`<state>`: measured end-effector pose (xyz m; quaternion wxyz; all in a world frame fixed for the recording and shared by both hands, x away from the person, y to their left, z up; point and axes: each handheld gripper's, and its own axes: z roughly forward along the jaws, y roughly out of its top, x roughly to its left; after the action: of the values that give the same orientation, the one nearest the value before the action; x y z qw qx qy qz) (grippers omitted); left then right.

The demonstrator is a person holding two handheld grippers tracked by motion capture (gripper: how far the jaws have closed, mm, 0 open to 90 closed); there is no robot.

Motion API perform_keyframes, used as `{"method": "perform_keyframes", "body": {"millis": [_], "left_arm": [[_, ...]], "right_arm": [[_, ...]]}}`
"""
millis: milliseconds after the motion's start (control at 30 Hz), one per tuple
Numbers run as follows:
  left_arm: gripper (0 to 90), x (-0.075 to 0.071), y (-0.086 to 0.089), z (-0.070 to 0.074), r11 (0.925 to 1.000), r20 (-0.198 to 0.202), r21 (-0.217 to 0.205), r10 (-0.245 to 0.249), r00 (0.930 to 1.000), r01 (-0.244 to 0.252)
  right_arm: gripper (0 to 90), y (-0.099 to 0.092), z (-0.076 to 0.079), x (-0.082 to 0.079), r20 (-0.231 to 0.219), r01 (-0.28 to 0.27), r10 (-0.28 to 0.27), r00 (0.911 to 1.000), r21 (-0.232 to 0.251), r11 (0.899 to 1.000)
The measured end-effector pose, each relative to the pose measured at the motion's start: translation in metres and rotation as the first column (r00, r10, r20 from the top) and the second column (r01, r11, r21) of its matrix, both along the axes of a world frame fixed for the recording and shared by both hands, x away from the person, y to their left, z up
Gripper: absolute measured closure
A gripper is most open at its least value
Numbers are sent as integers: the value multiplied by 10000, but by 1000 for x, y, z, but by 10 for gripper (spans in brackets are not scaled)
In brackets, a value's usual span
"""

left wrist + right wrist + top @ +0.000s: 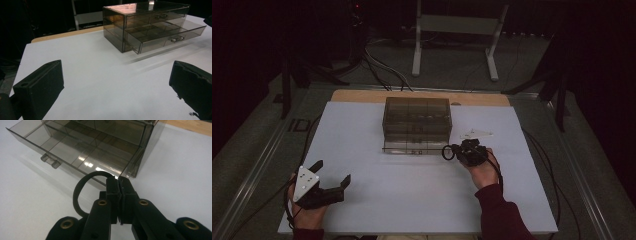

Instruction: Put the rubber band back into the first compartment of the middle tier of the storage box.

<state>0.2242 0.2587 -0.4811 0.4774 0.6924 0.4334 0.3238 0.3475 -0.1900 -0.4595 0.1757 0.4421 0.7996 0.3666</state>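
Jaws on the right gripper are pinched tight on a black loop, a hair tie or rubber band by the look of it, and the loop bulges out to one side of the closed tips. From above, that gripper hovers just off the front right corner of the smoky plastic drawer box, and the box's lower drawer stands pulled out with its divided compartments bare. My read: the carry is under way and the drop is next. That calls for moving the loop over the drawer's front wall, above one compartment, before the tips part. Over to the left gripper: jaws spread wide, gripping nothing, parked near the table's front edge, well apart from the box. The box sits on a white sheet over a wooden tabletop. Behind the box, dim room, grey floor, trailing cables, and a white metal frame.
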Motion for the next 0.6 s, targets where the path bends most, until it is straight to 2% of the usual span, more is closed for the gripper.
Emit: {"method": "perform_keyframes", "body": {"millis": [600], "left_arm": [[3, -1, 0, 0, 10000, 90, 41, 84, 9999, -85]], "right_arm": [[883, 9, 2, 6, 49, -79, 79, 10000, -49, 10000]]}}
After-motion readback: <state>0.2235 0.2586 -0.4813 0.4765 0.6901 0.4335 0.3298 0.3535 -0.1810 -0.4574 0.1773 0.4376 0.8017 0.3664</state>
